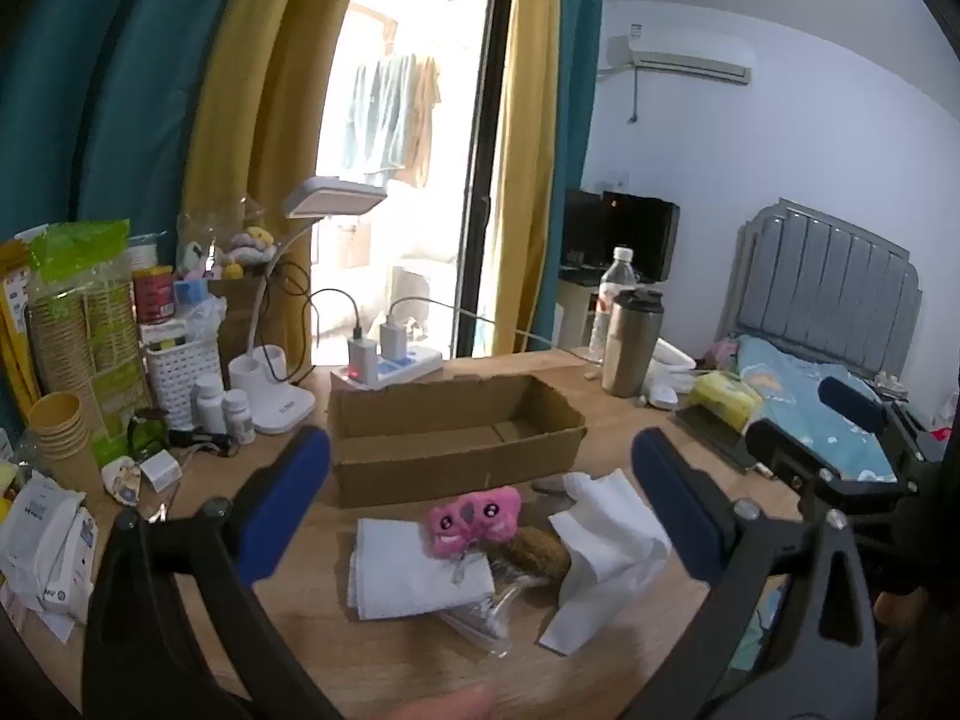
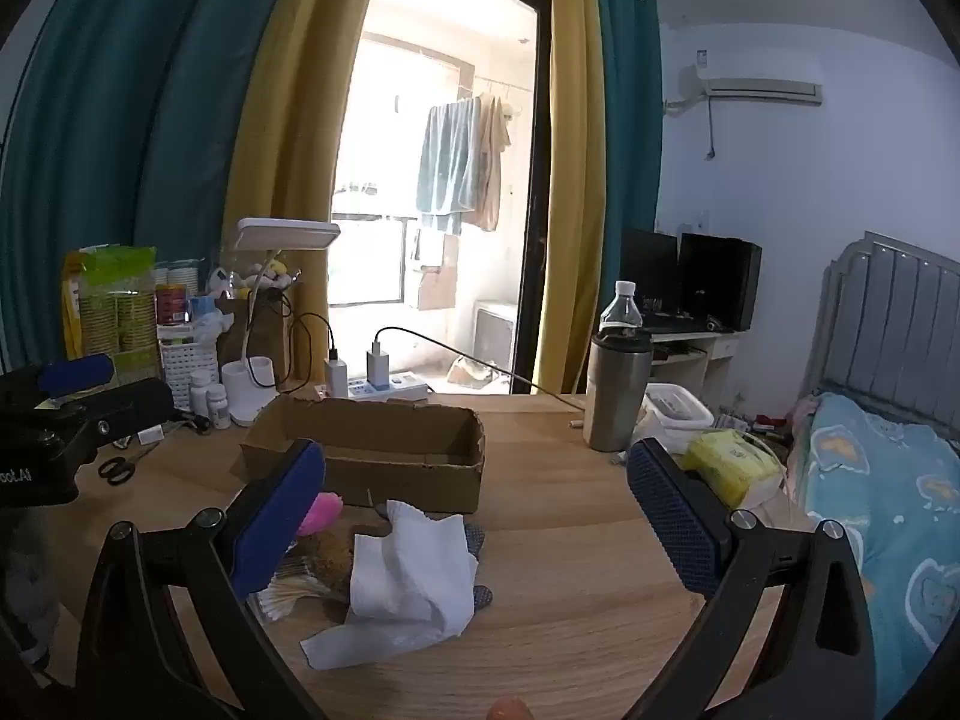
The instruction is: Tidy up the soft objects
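On the wooden table (image 1: 372, 654) lies a pile of soft things: a folded white towel (image 1: 414, 573), a pink plush toy (image 1: 474, 519), a brown fuzzy item (image 1: 540, 549) and a crumpled white cloth (image 1: 606, 546). An open cardboard box (image 1: 456, 438) stands just behind them. My left gripper (image 1: 480, 504) is open and empty, held above the pile. My right gripper (image 2: 474, 516) is open and empty, over the white cloth (image 2: 414, 576); the pink plush (image 2: 324, 513) peeks past its left finger, and the box (image 2: 372, 450) is behind.
A power strip (image 1: 390, 369), desk lamp (image 1: 270, 384), pill bottles (image 1: 222, 405), paper cups (image 1: 57, 432) and a white basket (image 1: 180, 375) crowd the back left. A steel tumbler (image 2: 618, 390), water bottle (image 2: 621, 306) and yellow tissue pack (image 2: 732, 465) stand right. Scissors (image 2: 120, 468) lie left. A bed (image 2: 888, 504) is right.
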`<action>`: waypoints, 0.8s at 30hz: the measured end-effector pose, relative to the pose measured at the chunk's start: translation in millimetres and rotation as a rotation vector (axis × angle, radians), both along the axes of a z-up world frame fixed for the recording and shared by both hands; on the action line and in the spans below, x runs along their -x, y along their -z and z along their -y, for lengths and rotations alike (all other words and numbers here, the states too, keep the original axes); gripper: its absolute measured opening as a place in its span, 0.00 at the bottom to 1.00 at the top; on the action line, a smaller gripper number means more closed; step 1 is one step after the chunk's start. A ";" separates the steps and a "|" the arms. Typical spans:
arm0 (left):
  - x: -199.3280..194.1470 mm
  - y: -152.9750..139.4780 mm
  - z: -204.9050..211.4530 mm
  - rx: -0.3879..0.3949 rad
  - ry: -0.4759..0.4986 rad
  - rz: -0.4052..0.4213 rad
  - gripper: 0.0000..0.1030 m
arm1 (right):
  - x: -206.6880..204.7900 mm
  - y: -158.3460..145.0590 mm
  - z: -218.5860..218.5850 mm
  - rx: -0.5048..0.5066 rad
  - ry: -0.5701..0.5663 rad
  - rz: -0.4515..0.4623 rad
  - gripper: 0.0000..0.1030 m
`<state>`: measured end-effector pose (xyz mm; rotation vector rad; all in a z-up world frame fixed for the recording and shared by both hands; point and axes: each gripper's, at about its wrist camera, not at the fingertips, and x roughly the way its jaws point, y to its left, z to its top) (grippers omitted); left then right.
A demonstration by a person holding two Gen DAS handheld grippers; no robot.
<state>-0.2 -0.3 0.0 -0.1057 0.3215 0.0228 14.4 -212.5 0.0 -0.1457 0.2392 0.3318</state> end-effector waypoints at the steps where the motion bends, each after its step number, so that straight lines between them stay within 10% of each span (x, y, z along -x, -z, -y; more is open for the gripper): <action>1: 0.2 -0.2 0.7 -0.003 0.000 0.003 0.99 | 0.2 -0.2 -0.4 -0.001 0.000 0.001 1.00; 24: 6.7 -0.4 0.1 0.020 -0.006 -0.014 0.99 | 1.2 1.1 -0.6 0.004 -0.004 -0.016 1.00</action>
